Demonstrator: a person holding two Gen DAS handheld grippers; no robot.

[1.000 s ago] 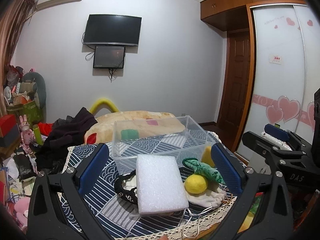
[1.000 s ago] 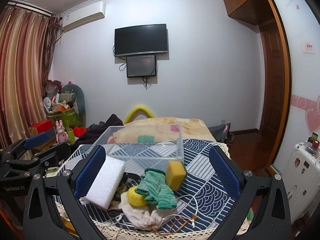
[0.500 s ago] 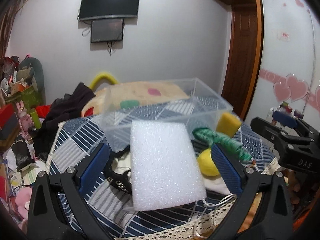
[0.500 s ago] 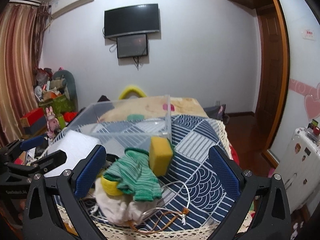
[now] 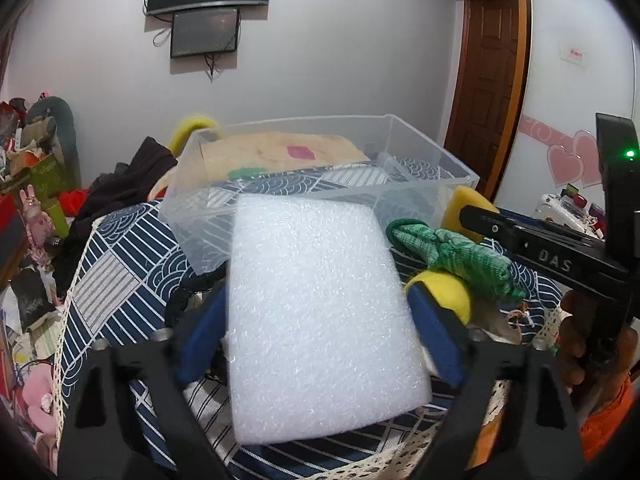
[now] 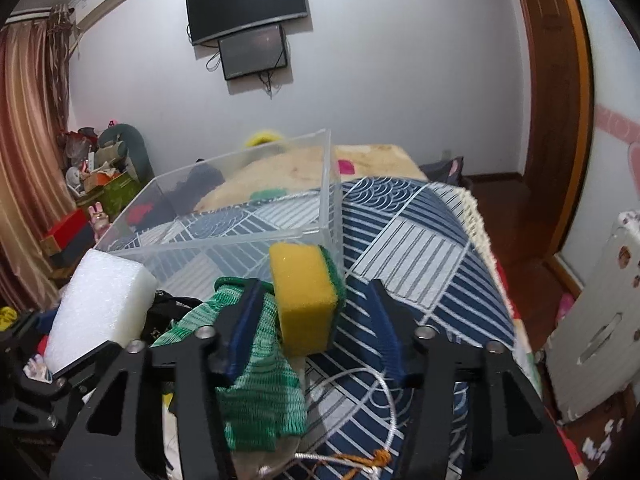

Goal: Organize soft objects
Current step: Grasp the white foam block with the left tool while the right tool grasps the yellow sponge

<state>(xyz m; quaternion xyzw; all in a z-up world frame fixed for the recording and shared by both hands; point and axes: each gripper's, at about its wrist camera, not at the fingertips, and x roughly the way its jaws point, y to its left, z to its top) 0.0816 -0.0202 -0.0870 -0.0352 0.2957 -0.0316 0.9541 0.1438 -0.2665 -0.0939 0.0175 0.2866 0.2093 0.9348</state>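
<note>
Soft objects (image 6: 256, 364) crowd a blue patterned tablecloth (image 6: 420, 240) beneath a wall television (image 6: 246, 2).

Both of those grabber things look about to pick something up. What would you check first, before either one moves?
1. Left hand-held gripper around the white foam: ok, a finger on each side.
2. Left grip firm: cannot tell; contact is hidden behind the foam.
3. Right hand-held gripper lined up on the yellow sponge: ok, the sponge sits between its open fingers.
4. Green cloth clear of the right grip: not ok, the left finger lies over it.
5. Clear bin has room: ok, nothing shows inside.
6. Cord clear of the fingers: cannot tell.
</note>
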